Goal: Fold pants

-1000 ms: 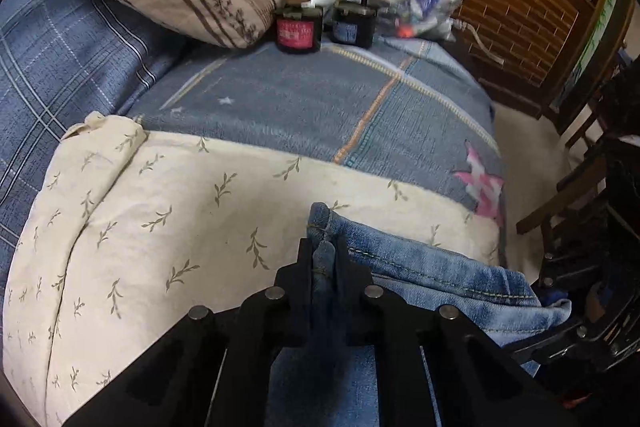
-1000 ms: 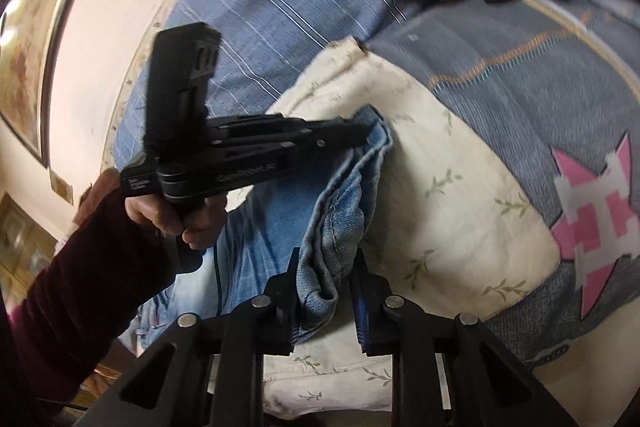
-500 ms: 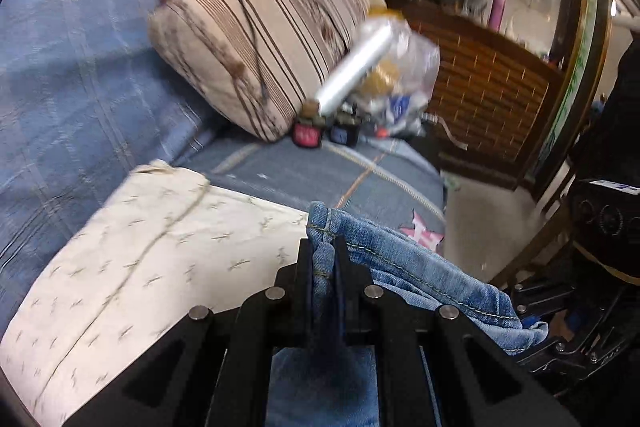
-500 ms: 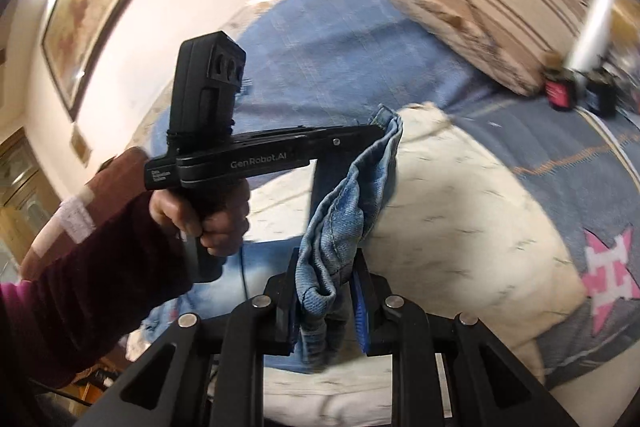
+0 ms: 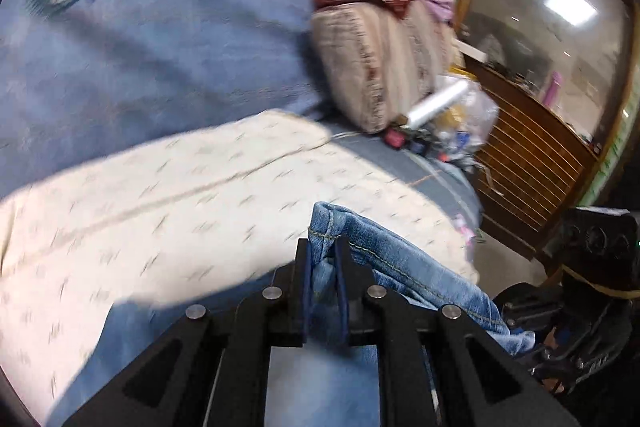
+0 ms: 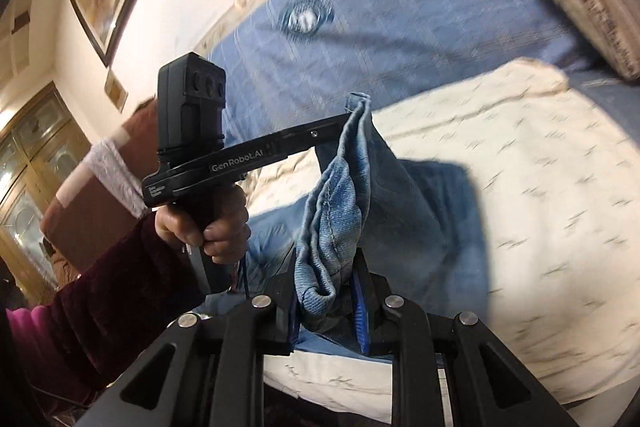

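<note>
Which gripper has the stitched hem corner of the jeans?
The left gripper: yellow-stitched hem of the jeans pokes out above its fingers. The right gripper clamps a bunched fold instead.

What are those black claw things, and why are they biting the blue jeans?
They are grippers: pinching tools a person holds, one in each hand, each with a small camera looking along its two fingers. One picture is from the left gripper, the other from the right gripper. Both are squeezed shut on the jeans, lifting them above a cream blanket on a blue bed cover. In the right picture you also see the person's hand holding the left gripper. A pillow sits further back.
</note>
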Motion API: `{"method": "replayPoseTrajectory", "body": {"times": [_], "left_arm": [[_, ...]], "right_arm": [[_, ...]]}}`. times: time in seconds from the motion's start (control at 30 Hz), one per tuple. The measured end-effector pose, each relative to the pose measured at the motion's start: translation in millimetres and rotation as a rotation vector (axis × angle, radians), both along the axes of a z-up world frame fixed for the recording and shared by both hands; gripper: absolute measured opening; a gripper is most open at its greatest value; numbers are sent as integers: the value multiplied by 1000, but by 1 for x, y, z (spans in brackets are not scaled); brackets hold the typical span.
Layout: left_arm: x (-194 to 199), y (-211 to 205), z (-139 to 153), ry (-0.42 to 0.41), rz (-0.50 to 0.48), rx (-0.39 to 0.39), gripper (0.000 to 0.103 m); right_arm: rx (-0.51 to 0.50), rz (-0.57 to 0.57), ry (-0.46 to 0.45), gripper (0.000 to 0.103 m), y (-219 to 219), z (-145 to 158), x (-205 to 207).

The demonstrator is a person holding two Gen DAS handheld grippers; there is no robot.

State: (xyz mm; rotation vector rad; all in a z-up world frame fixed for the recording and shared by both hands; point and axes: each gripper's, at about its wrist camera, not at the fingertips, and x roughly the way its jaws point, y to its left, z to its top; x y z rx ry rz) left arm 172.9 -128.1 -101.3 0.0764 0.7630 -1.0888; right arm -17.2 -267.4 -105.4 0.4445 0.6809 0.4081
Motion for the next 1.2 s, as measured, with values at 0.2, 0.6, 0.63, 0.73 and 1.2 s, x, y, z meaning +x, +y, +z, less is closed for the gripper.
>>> {"method": "replayPoseTrajectory", "body": {"times": [0.2, 0.6, 0.63, 0.73, 1.2], "left_arm": [[28, 52, -37, 97, 235, 30, 16], [-11, 94, -41, 306, 333, -12, 70], [-11, 92, -43, 350, 345, -18, 71], [-6, 75, -54, 418, 370, 36, 72], [-7, 25, -27, 247, 307, 108, 13]], "right_arm": [[-2, 69, 157, 31, 41, -50, 22], [103, 137, 116, 66, 32, -67, 1], [91, 118, 103, 66, 27, -67, -2], [74, 81, 99, 63, 20, -68, -2], [-26, 67, 123, 54, 28, -81, 10]]}}
